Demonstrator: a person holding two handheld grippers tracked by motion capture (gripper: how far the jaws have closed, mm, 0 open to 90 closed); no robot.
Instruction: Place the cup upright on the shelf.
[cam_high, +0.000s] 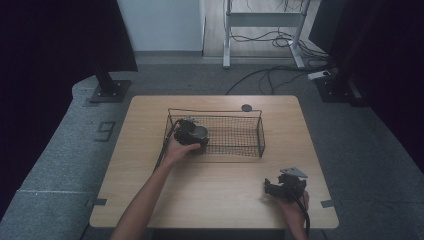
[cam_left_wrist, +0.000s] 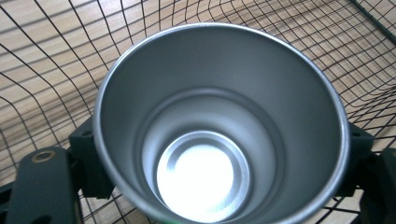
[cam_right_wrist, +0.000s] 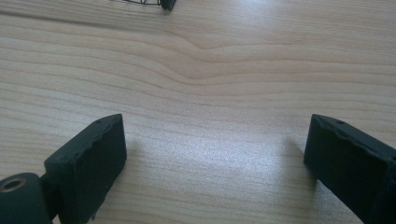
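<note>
**A:** At the left end of the wire basket (cam_high: 215, 135), what was the left gripper (cam_high: 189, 134) doing?

**B:** It was clamped on a metal cup (cam_high: 199, 133). In the left gripper view the cup (cam_left_wrist: 219, 126) sat between the two black jaws, one pressed to each side of it, open mouth toward the camera, so its long axis ran straight away from the gripper. The basket mesh (cam_left_wrist: 56, 60) lay all around it.

**A:** Was the cup inside the basket?

**B:** It looked so. From the high view it sat within the left part of the basket, on the table (cam_high: 215, 195). Whether its base touched the basket floor, I could not tell; the cup's own body hid that.

**A:** And the other hand?

**B:** The right gripper (cam_high: 284, 187) rested at the near right corner of the table, well apart from the basket. Its jaws stood wide apart with bare wood (cam_right_wrist: 210, 93) between them, holding nothing.

**A:** So which hand mattered for the next move?

**B:** The left, I judged. It already held the cup, and any setting down or lifting out turned on the cup's base relative to the mesh below.

**A:** Anything else hard to make out?

**B:** A small dark round thing (cam_high: 246, 107) lay on the table just beyond the basket's far rim; too small to name.
</note>
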